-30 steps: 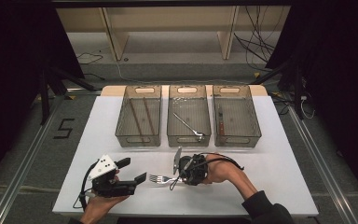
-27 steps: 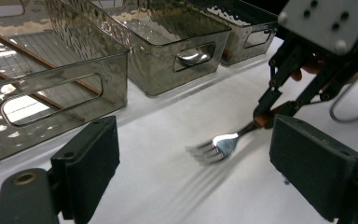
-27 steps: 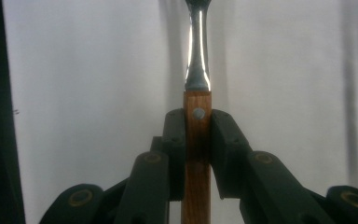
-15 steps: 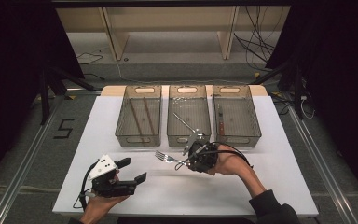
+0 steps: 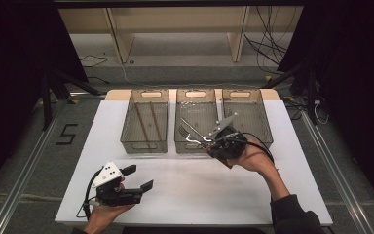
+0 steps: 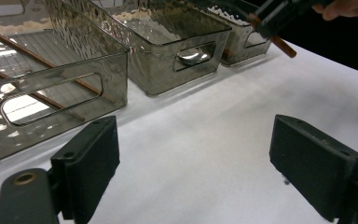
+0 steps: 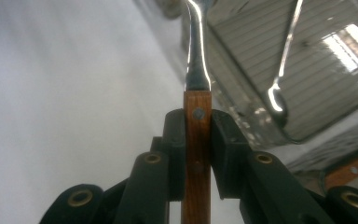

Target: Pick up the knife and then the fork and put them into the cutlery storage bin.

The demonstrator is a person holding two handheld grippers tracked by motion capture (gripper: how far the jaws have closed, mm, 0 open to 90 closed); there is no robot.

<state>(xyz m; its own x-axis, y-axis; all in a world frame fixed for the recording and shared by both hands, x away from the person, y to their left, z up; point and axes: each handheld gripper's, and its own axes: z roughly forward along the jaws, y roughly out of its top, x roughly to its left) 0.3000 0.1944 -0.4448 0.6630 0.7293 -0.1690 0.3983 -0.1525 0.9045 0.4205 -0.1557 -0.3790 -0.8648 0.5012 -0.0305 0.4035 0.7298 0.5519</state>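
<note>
My right gripper (image 5: 215, 142) is shut on the wooden handle of a fork (image 5: 190, 135), which it holds over the front wall of the middle bin (image 5: 196, 146), tines pointing left. In the right gripper view the brown handle (image 7: 197, 126) is clamped between both pads and the steel neck runs up toward the bin. My left gripper (image 5: 139, 177) rests open near the table's front left with nothing between its fingers (image 6: 88, 158). From the left gripper view the right gripper (image 6: 279, 14) hangs at the top right.
Three clear grey bins stand in a row at the back. The left bin (image 5: 145, 144) holds two brown chopsticks (image 6: 42, 60). A steel utensil (image 7: 279, 93) lies in the middle bin. The right bin (image 5: 265, 127) stands beside my right hand. White table (image 5: 195, 190) lies between the grippers.
My right gripper has lifted the fork off the table and carried it back and to the right, up to the middle bin. The left gripper has stayed put.
</note>
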